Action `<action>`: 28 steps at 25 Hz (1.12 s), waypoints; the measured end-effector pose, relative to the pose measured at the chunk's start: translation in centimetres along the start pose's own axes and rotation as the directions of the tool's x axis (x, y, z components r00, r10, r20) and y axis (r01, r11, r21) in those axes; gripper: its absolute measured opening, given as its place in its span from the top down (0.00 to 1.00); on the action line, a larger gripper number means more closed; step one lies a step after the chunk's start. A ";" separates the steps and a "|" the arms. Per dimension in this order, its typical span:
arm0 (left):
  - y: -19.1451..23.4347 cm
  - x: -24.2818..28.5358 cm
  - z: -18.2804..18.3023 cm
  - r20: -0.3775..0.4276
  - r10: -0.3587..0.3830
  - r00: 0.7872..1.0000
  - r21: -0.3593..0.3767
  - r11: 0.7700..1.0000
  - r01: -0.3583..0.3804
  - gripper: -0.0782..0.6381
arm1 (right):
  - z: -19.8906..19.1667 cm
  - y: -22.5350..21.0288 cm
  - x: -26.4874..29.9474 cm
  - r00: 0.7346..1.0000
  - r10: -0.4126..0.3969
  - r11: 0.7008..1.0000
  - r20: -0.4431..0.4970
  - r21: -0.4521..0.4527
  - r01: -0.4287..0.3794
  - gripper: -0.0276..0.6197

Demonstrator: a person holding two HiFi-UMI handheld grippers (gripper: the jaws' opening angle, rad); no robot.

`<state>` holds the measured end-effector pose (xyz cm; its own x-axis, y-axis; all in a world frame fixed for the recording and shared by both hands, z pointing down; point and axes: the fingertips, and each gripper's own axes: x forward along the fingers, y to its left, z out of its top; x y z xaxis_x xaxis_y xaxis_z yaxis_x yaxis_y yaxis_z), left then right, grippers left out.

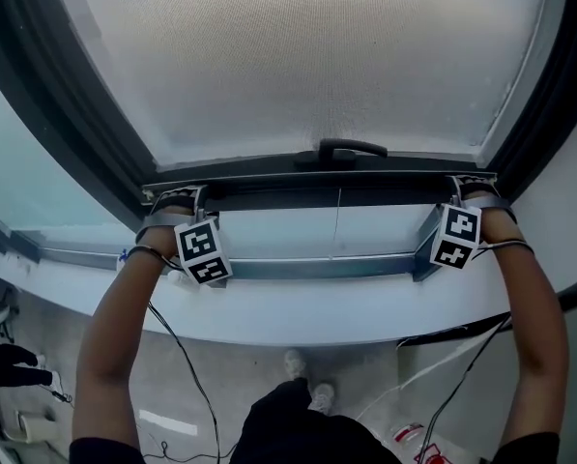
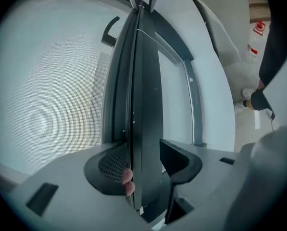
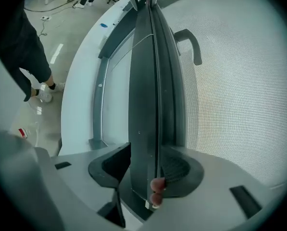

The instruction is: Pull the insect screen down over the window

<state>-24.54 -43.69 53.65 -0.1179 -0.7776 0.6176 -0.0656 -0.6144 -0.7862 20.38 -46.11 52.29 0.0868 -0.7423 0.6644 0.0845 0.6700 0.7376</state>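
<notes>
The insect screen's grey mesh (image 1: 307, 56) covers the upper window, ending in a dark bottom bar (image 1: 336, 189) with a black handle (image 1: 341, 151) at its middle. My left gripper (image 1: 177, 196) clamps the bar's left end and my right gripper (image 1: 472, 187) clamps its right end. In the left gripper view the bar (image 2: 143, 81) runs between both jaws of the left gripper (image 2: 143, 162), which press on it. The right gripper view shows the same hold by the right gripper (image 3: 145, 165) on the bar (image 3: 150, 71). A strip of bare glass lies between the bar and the lower frame (image 1: 317, 267).
A thin pull cord (image 1: 337, 225) hangs from the bar's middle. A white curved sill (image 1: 298, 317) runs below the frame. Cables trail from both grippers to the floor. A bottle (image 1: 409, 438) stands on the floor at the right, and another person's legs (image 3: 32, 66) are nearby.
</notes>
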 end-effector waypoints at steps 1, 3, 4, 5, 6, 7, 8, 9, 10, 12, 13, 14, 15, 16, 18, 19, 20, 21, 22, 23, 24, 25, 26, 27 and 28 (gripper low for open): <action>0.1 0.1 0.0 -0.006 0.016 1.000 0.006 1.000 -0.016 0.60 | 0.0 -0.1 0.1 1.000 -0.008 1.000 -0.002 0.000 0.008 0.67; 0.2 0.2 0.0 -0.019 0.040 0.999 0.002 0.999 -0.040 0.60 | 0.0 -0.3 0.3 0.999 -0.030 1.000 -0.010 0.003 0.031 0.67; 0.3 0.3 0.1 -0.023 0.043 0.999 -0.007 0.999 -0.043 0.60 | 0.0 -0.3 0.4 0.999 -0.039 0.999 -0.016 0.005 0.039 0.67; 0.3 0.3 0.1 -0.023 0.038 0.999 -0.019 0.999 -0.038 0.60 | -0.1 -0.4 0.5 0.999 -0.044 0.999 -0.020 0.006 0.044 0.67; 0.3 0.3 0.2 -0.018 0.027 0.999 -0.030 0.999 -0.027 0.61 | -0.1 -0.4 0.4 0.999 -0.046 0.999 -0.019 0.007 0.046 0.67; 0.4 0.3 0.2 -0.009 0.014 1.000 -0.042 0.999 -0.015 0.61 | 0.0 -0.5 0.4 0.999 -0.047 0.999 -0.013 0.007 0.047 0.67; 0.4 0.1 0.2 0.004 0.002 1.000 -0.054 0.999 -0.002 0.62 | 0.0 -0.6 0.3 0.999 -0.051 0.999 -0.001 0.006 0.051 0.69; 0.5 0.0 0.2 0.015 -0.007 1.000 -0.065 0.998 0.008 0.64 | 0.0 -0.8 0.1 0.998 -0.057 0.998 0.012 0.008 0.057 0.73; 0.6 -0.1 0.2 0.019 -0.016 1.000 -0.070 0.997 0.017 0.64 | 0.0 -1.1 0.0 0.998 -0.062 0.998 0.025 0.014 0.061 0.75; 0.7 -0.3 0.1 0.005 -0.027 1.000 -0.061 0.998 0.027 0.64 | 0.1 -1.4 -0.2 0.997 -0.066 0.997 0.039 0.029 0.065 0.76; 0.8 -0.3 0.0 -0.002 -0.028 1.000 -0.053 0.998 0.028 0.64 | 0.2 -1.4 -0.2 0.997 -0.064 0.998 0.040 0.031 0.063 0.76; 0.8 -0.3 0.0 -0.005 -0.027 1.000 -0.048 0.998 0.027 0.64 | 0.2 -1.4 -0.1 0.997 -0.062 0.998 0.039 0.031 0.061 0.76; 0.8 -0.2 0.1 -0.003 -0.026 1.000 -0.048 0.999 0.025 0.64 | 0.1 -1.3 -0.1 0.997 -0.061 0.998 0.038 0.029 0.060 0.76; 0.7 -0.2 0.1 0.001 -0.022 1.000 -0.051 0.998 0.022 0.64 | 0.0 -1.2 -0.1 0.997 -0.064 0.998 0.038 0.026 0.064 0.76; 0.7 -0.1 0.2 0.004 -0.011 1.000 -0.051 0.999 0.011 0.64 | -0.1 -1.2 -0.1 0.996 -0.078 0.997 0.041 0.020 0.077 0.76; 0.7 -0.2 0.1 0.006 -0.007 1.000 -0.050 0.999 0.008 0.64 | 0.0 -1.2 -0.1 0.995 -0.084 0.996 0.044 0.018 0.084 0.76; 0.7 -0.2 0.1 0.009 -0.006 1.000 -0.050 0.999 0.007 0.64 | 0.0 -1.2 -0.2 0.995 -0.091 0.996 0.047 0.018 0.090 0.76; 0.7 -0.2 0.1 0.013 -0.006 1.000 -0.053 0.999 0.007 0.64 | 0.0 -1.3 -0.2 0.994 -0.097 0.995 0.050 0.019 0.096 0.76; 0.7 -0.2 0.1 0.019 -0.005 1.000 -0.060 0.998 0.006 0.64 | 0.0 -1.3 -0.2 0.993 -0.104 0.994 0.053 0.024 0.102 0.76; 0.8 -0.3 0.1 0.027 0.000 1.000 -0.069 0.998 0.002 0.64 | 0.1 -1.3 -0.3 0.992 -0.110 0.994 0.057 0.033 0.108 0.76; 0.8 -0.6 0.2 0.038 0.010 0.999 -0.079 0.997 -0.007 0.64 | 0.1 -1.4 -0.5 0.991 -0.117 0.992 0.062 0.046 0.114 0.76; 1.0 -1.0 0.3 0.051 0.024 0.998 -0.091 0.996 -0.019 0.64 | 0.1 -1.5 -0.8 0.990 -0.126 0.991 0.070 0.062 0.122 0.76; 1.3 -1.5 0.5 0.068 0.040 0.997 -0.105 0.994 -0.033 0.64 | 0.1 -1.8 -1.3 0.987 -0.140 0.988 0.078 0.078 0.134 0.76; 1.7 -2.0 0.9 0.087 0.058 0.995 -0.122 0.991 -0.047 0.64 | 0.0 -2.2 -1.8 0.983 -0.159 0.984 0.087 0.096 0.151 0.76; 2.2 -2.7 1.3 0.107 0.075 0.991 -0.139 0.988 -0.060 0.64 | -0.1 -2.7 -2.4 0.978 -0.183 0.978 0.097 0.117 0.171 0.75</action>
<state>-23.10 -43.14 50.27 -0.0161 -0.8315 0.5553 -0.1956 -0.5420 -0.8173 20.01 -46.16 48.74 -0.0265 -0.8495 0.5270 -0.0189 0.5275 0.8494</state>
